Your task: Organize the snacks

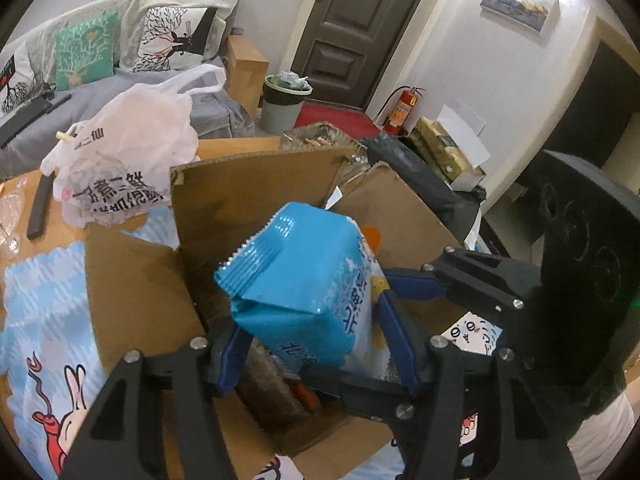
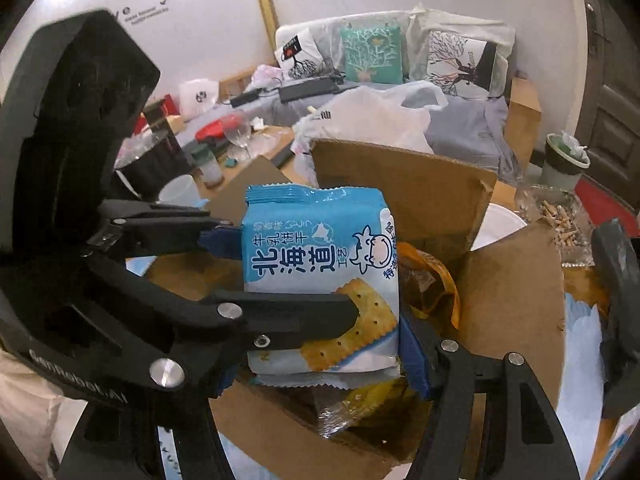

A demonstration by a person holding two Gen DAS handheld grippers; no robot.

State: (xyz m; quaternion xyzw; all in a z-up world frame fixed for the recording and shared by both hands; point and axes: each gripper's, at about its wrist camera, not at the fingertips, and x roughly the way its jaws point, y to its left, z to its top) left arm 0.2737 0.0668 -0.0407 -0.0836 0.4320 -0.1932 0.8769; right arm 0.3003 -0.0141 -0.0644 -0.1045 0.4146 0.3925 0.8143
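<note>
Two hand-held claws share one load above an open brown cardboard box (image 1: 248, 200) on a cluttered bench (image 1: 24, 216): a pale-blue plastic packet of milk crackers (image 2: 320, 272). The left claw (image 1: 316, 344) pinches the packet between its blue pads, and the right claw (image 2: 320, 360) clamps the same packet from the other side. The packet hangs just over the box mouth, above other wrapped snacks (image 2: 360, 404) already inside. Done well, the next step calls for lowering the packet flat between the raised flaps, then releasing one claw at a time so it does not tip. The packet front reads "北海道" and "牛乳饼干". "GenRobot.AI" is moulded on the left claw's body. The white plastic shopping bag (image 1: 132, 140) behind carries bold black characters, only partly legible.
</note>
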